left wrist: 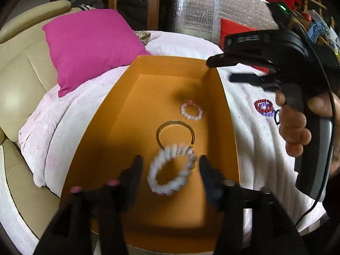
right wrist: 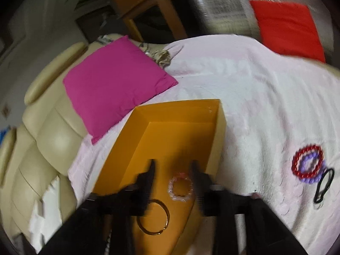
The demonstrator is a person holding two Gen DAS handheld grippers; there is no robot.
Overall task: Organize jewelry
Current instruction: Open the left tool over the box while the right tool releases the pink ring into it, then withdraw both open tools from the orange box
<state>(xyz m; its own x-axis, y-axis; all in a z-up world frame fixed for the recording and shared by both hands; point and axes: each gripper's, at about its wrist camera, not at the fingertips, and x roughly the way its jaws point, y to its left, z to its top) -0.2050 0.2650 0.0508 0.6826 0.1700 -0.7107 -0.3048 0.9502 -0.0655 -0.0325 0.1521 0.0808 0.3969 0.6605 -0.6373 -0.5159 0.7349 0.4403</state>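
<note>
An open orange box lies on a pale pink blanket. Inside lie a gold bangle and a pink-white bead bracelet. A blurred white twisted bracelet is between the open fingers of my left gripper, over the box floor and free of both fingers. My right gripper is open and empty above the pink-white bracelet; it also shows in the left wrist view. A red bead bracelet, a purple one and a black loop lie on the blanket to the right.
A magenta pillow lies left of the box. A red cushion sits at the back right. A cream leather sofa is under the blanket. A wooden cabinet stands behind.
</note>
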